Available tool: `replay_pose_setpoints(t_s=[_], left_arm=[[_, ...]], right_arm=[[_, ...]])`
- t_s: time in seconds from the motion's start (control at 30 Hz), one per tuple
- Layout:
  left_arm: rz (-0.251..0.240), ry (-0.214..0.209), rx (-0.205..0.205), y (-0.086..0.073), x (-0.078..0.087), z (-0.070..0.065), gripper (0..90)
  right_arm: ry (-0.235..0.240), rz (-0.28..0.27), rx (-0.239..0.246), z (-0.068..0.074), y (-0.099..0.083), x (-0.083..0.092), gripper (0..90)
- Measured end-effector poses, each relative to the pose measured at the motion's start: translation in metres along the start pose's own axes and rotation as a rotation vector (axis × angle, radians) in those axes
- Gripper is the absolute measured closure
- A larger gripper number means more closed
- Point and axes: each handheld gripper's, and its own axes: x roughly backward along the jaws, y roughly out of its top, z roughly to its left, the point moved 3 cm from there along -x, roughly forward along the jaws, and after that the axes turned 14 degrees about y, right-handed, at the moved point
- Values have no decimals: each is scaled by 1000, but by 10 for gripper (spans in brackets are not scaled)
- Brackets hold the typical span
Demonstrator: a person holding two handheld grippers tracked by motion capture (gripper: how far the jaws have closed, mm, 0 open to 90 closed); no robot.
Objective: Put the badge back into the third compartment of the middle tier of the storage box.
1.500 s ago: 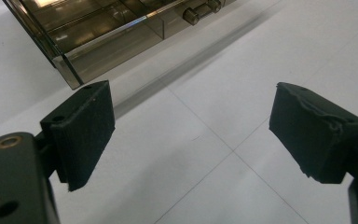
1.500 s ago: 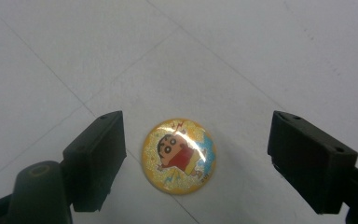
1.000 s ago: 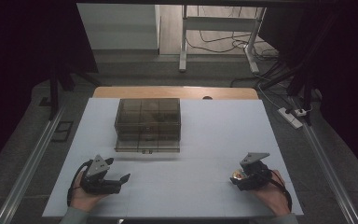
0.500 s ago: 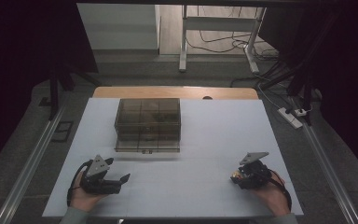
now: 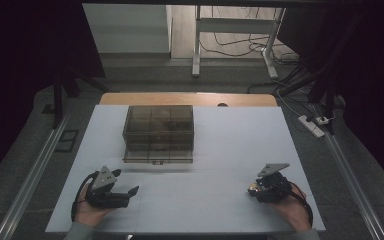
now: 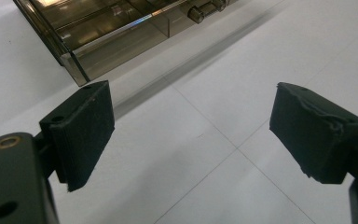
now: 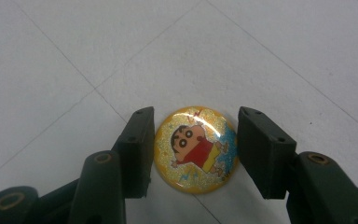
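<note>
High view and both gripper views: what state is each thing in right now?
Left gripper: open, nothing between its jaws, aimed at the box.
Right gripper: shut on the round cartoon badge, which lies flat on the table.
Smoky clear box: drawers closed, standing untouched mid-table.

Dim room, dark edges; table [image 5: 220, 200] evenly lit; gripper views sharp.

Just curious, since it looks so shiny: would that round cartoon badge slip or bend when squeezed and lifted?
The badge looks stiff, so it probably won't bend. Its glossy domed face suggests slippery edges. Small and flat, it is likely light and unlikely to roll.
</note>
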Motion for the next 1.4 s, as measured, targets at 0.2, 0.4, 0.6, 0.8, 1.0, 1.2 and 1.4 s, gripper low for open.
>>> replay_pose_setpoints(t_s=[0.2, 0.4, 0.6, 0.8, 1.0, 1.2, 1.4], left_arm=[[0, 1, 1, 0, 0, 0, 145], [1, 2, 0, 0, 0, 0, 145], [0, 4, 4, 0, 0, 1, 145], [4, 5, 5, -1, 0, 1, 145], [7, 8, 2, -1, 0, 1, 145], [11, 7, 4, -1, -1, 1, 146], [12, 10, 4, -2, -1, 1, 146]], right_arm=[[-8, -29, 1, 1, 0, 5, 472], [-17, -92, 0, 1, 1, 12, 472], [-30, -157, 5, 2, 3, 18, 472], [-38, -211, 7, 2, 4, 22, 472], [-32, -248, 12, 3, 5, 25, 471], [-20, -297, -1, 3, 6, 26, 472], [-2, -366, 0, 5, 8, 31, 472]])
